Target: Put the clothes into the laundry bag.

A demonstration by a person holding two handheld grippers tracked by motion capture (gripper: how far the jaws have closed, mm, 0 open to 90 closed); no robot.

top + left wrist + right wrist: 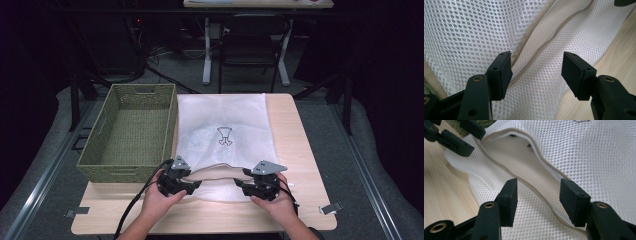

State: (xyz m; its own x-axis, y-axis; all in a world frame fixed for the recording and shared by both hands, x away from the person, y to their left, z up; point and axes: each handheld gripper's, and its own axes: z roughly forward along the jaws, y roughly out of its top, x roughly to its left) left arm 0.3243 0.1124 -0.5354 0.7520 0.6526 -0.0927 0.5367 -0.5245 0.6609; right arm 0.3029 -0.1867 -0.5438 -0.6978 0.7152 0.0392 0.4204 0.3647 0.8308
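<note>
A white mesh bag [225,125] with a small dark print lies flat on the wooden table [295,150]. Its zippered mouth [215,172] faces the front edge and gapes slightly. My left gripper [192,186] is at the mouth's left end, open, its jaws straddling the beige zipper [524,47] without pressing on it. My right gripper [242,186] is at the right end, open too. In the right gripper view its jaws [537,195] hover over the lower lip of the opening [524,157], and the left gripper [456,135] appears at the top left.
A green woven basket [120,172] with nothing in it stands on the table's left side, touching the bag's left edge. A dark chair [250,45] and table legs stand on the floor beyond the far edge. Bare wood runs along the front edge.
</note>
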